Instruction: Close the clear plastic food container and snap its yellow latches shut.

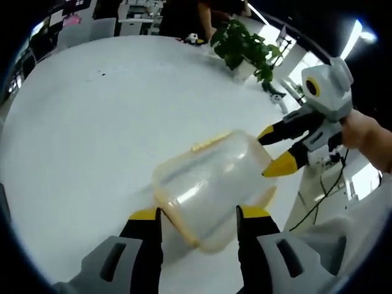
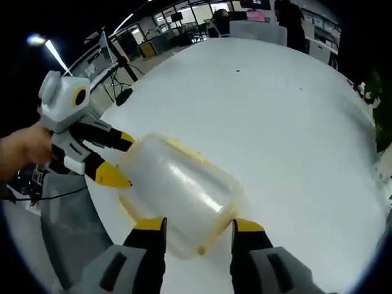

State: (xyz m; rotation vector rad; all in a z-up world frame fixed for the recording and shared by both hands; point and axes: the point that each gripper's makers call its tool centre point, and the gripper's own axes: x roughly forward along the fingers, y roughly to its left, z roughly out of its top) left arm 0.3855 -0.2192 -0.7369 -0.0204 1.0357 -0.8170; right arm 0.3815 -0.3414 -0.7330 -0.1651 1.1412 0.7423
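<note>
The clear box sits on the white counter, between the two claws. The left claw has its jaws spread wide around one end of the box, not squeezing. The right claw is spread around the other end, also loose. To do this well, hold the box steady with one claw and push a yellow latch down flat.
</note>
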